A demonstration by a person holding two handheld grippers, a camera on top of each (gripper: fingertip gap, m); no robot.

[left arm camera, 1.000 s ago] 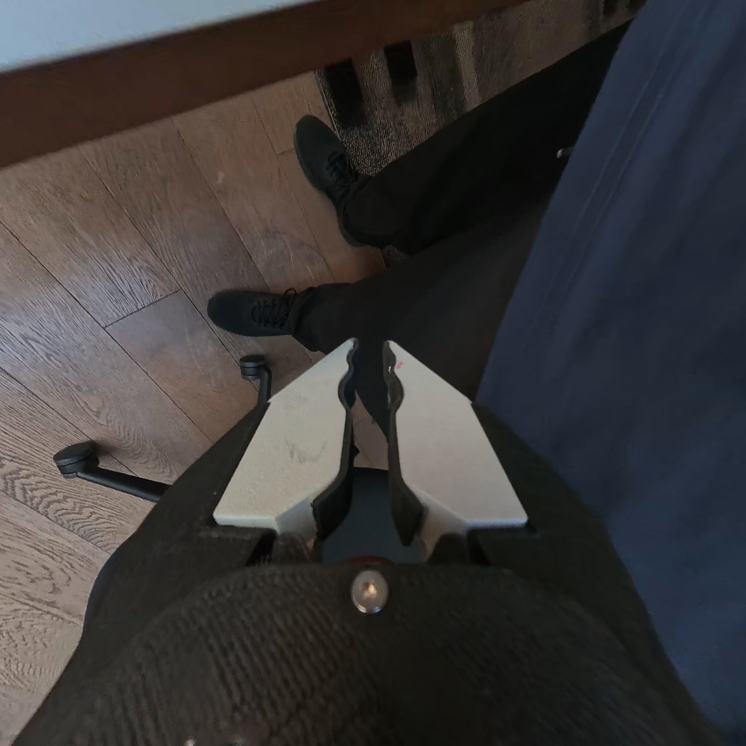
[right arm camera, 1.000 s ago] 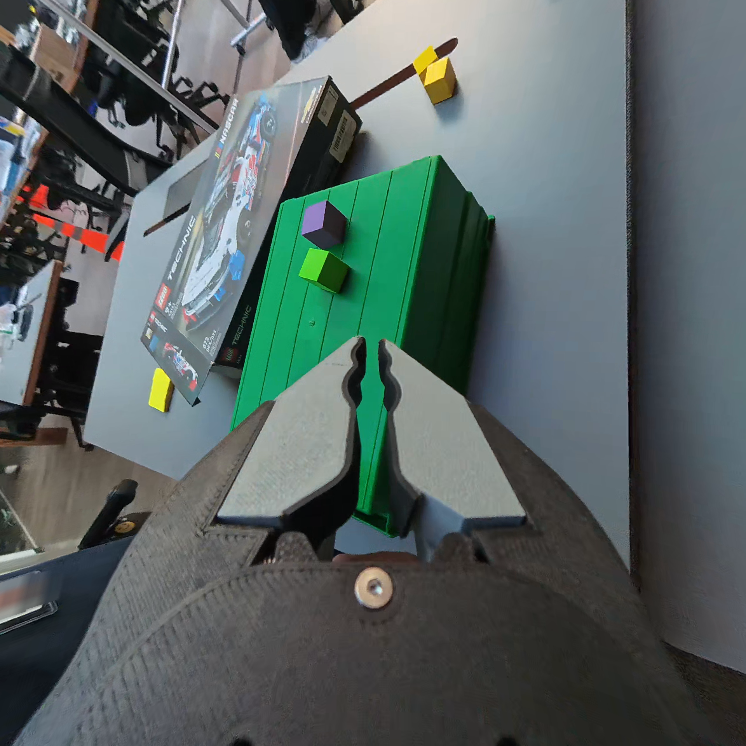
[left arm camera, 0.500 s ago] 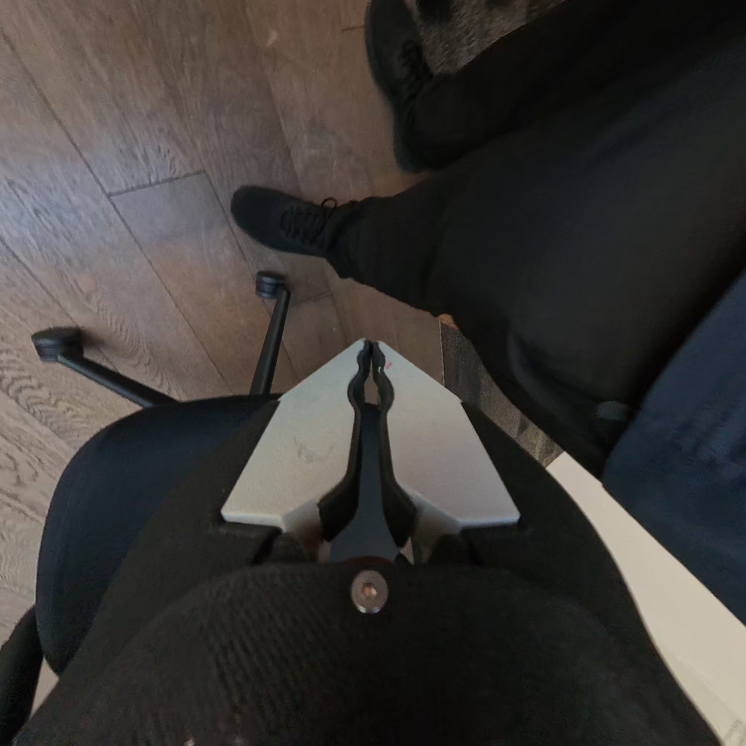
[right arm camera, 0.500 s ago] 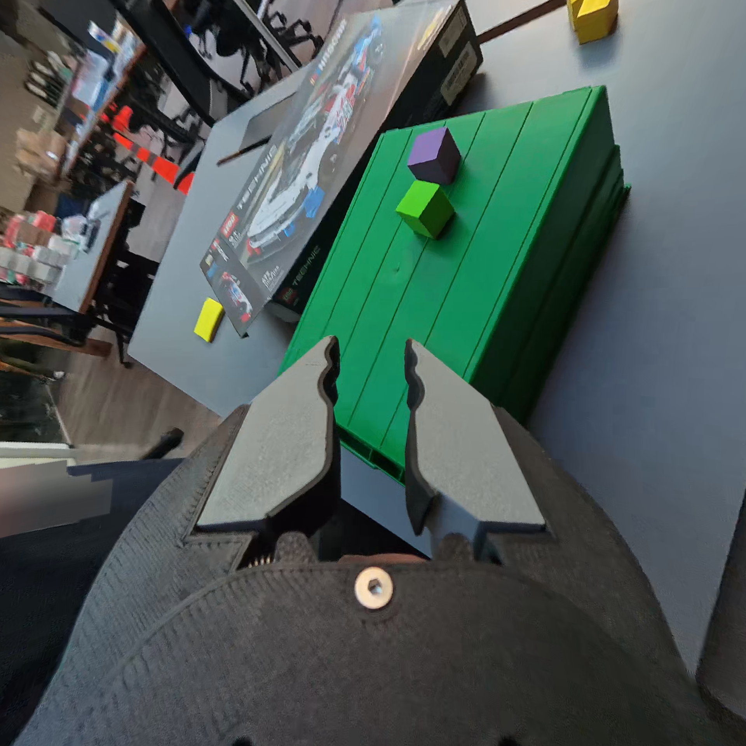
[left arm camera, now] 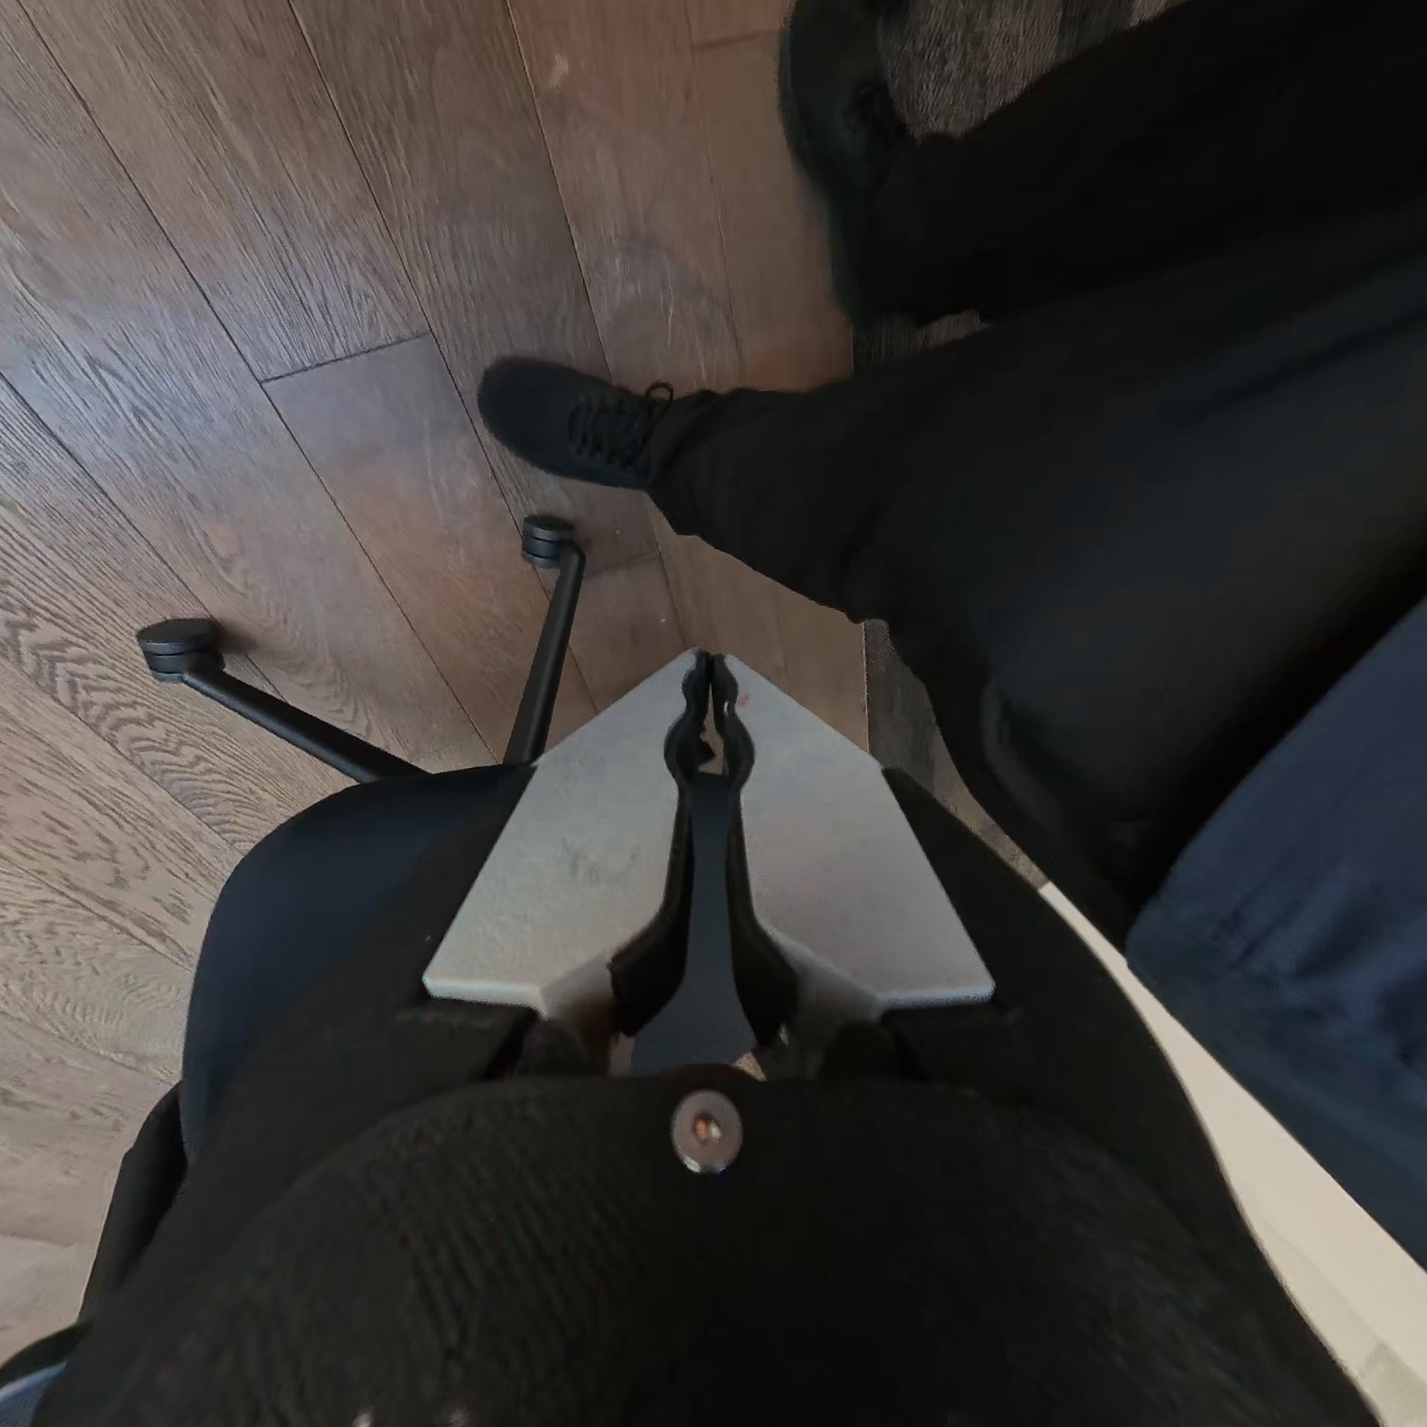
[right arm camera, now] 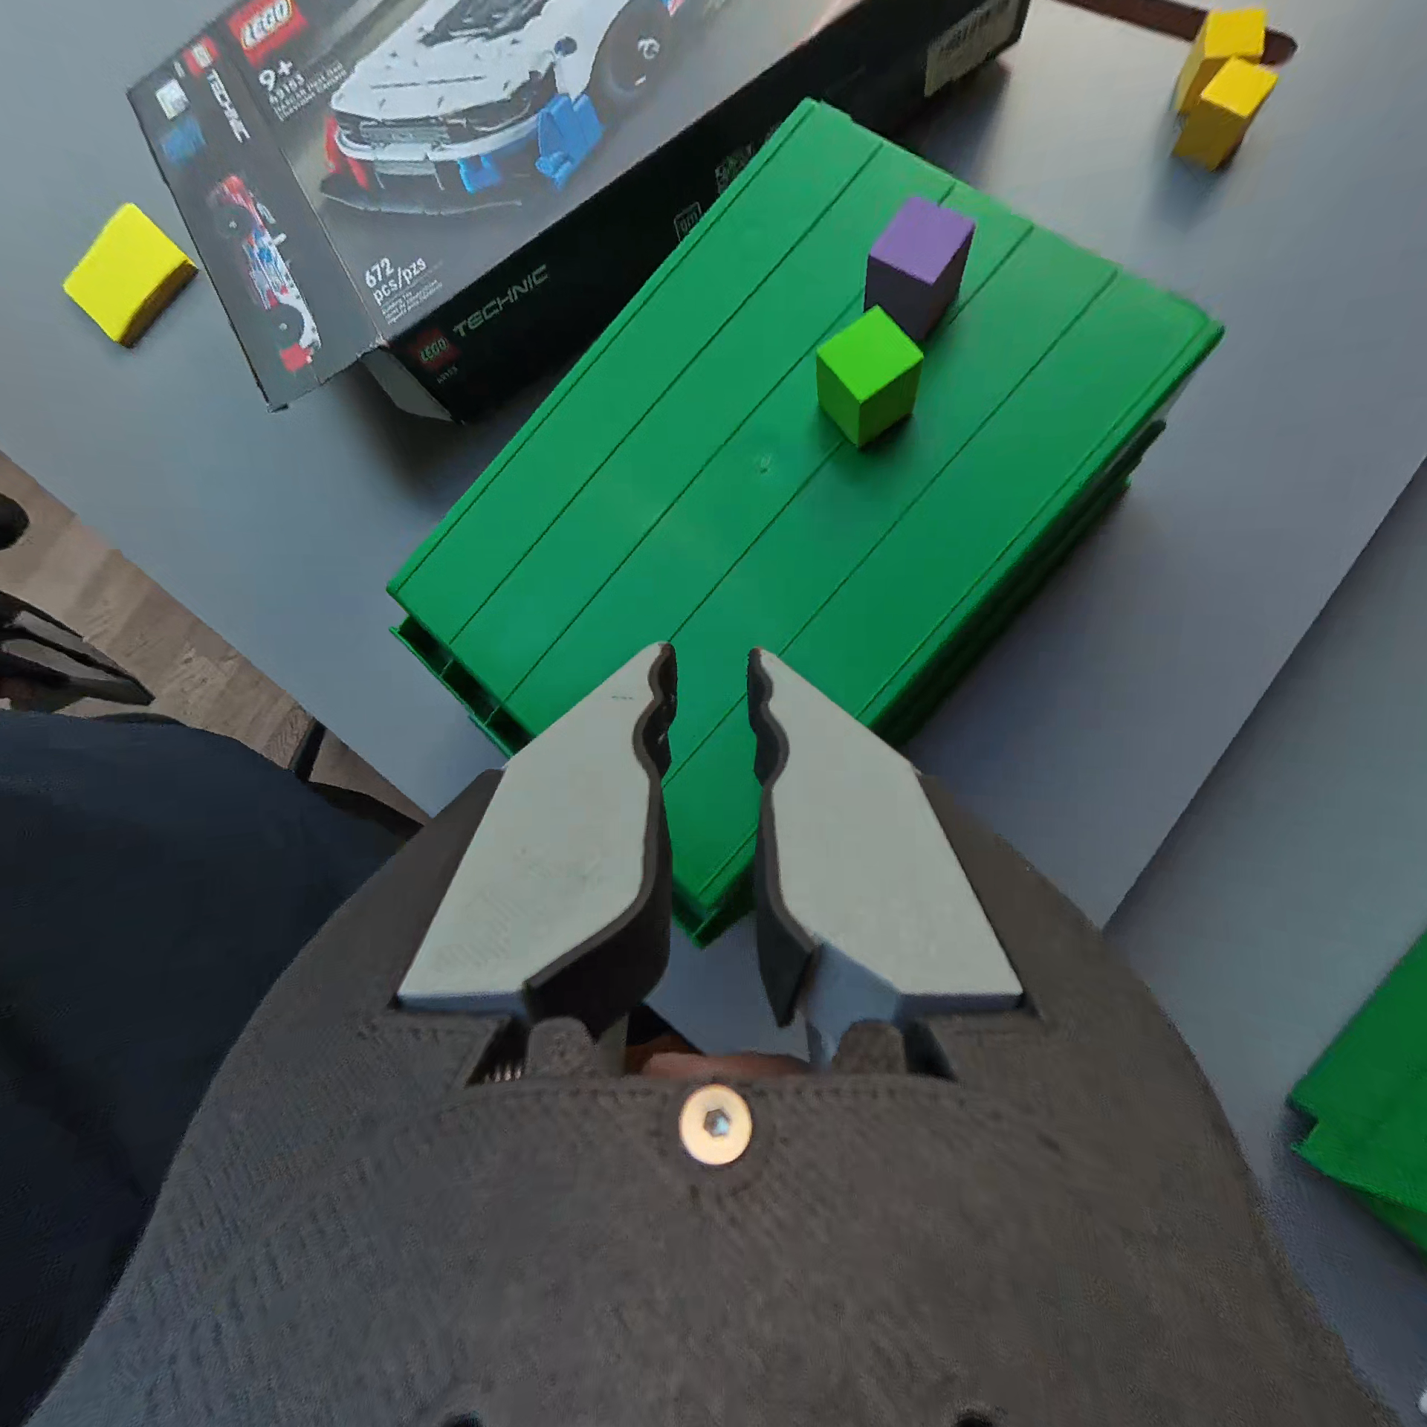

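My left gripper (left arm camera: 710, 666) is shut with nothing between its fingertips. It points down at the wooden floor (left arm camera: 309, 309), above a black office chair (left arm camera: 332, 888) and beside a person's black trouser leg (left arm camera: 1004, 502) and black shoe (left arm camera: 571, 421). My right gripper (right arm camera: 710, 664) is open and empty. It hovers over the near end of an upturned green bin (right arm camera: 772, 525) on the grey table (right arm camera: 1158, 695). A lime green cube (right arm camera: 869, 374) and a purple cube (right arm camera: 919, 262) stand side by side on the bin, beyond the fingertips.
A black toy-car box (right arm camera: 463, 170) lies behind the bin. A flat yellow block (right arm camera: 127, 270) lies at the far left, two yellow cubes (right arm camera: 1224, 93) at the far right. Another green bin's edge (right arm camera: 1374, 1120) shows at the right. The chair's base legs and castors (left arm camera: 548, 540) spread over the floor. Some 60 centimeters of space lies between my two pairs of fingers. From the right gripper's tips to the lime green cube (right arm camera: 869, 374) is close to 11 centimeters.
My left gripper closed on air and swung down from the table edge toward the chair. My right gripper opened wide, then narrowed, while its view rolled to bring the green bin square ahead.
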